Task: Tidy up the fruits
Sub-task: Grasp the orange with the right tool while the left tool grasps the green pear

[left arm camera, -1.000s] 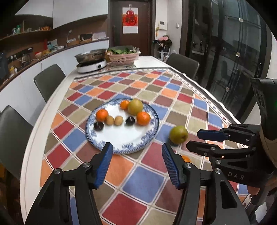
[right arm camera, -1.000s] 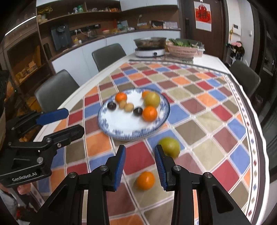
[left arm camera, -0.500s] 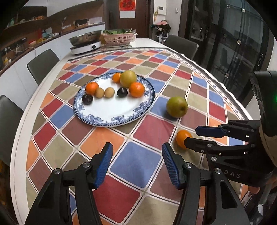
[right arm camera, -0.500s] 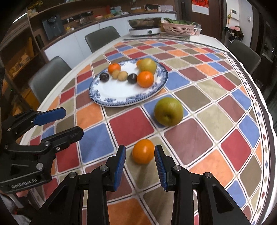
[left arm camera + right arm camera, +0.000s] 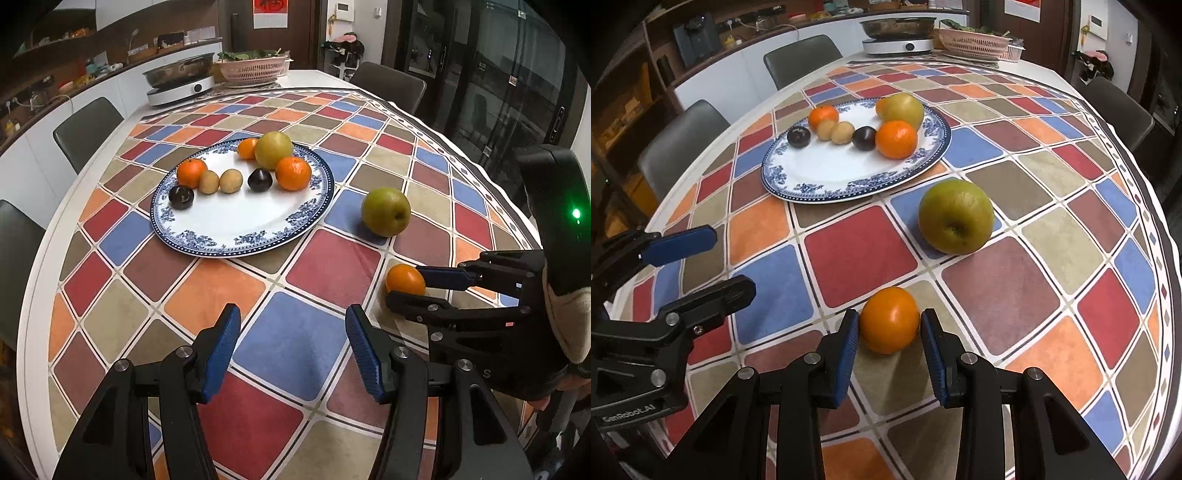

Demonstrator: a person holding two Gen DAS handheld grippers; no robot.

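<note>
A tabletop (image 5: 713, 122) with a white rim is being covered by a checked cloth (image 5: 860, 254) of red, blue, orange and tan squares. At its far edge an induction cooker (image 5: 897, 44) with a pan and a pink basket (image 5: 975, 42) are being carried; grey chairs (image 5: 801, 61) are being kept round it, under kitchen shelves. On the blue-rimmed plate (image 5: 827, 173), towards the left edge, eight fruits are being held: three oranges, one pear, two dark plums, two small tan fruits. One green pear (image 5: 955, 218) is lying on the cloth beside the plate. One loose orange (image 5: 889, 319) near the near edge is being flanked by the right hand-held gripper (image 5: 889, 334), its pads at the peel; a firm grip cannot be told. The left hand-held gripper (image 5: 293, 350) is being held open, empty.
</note>
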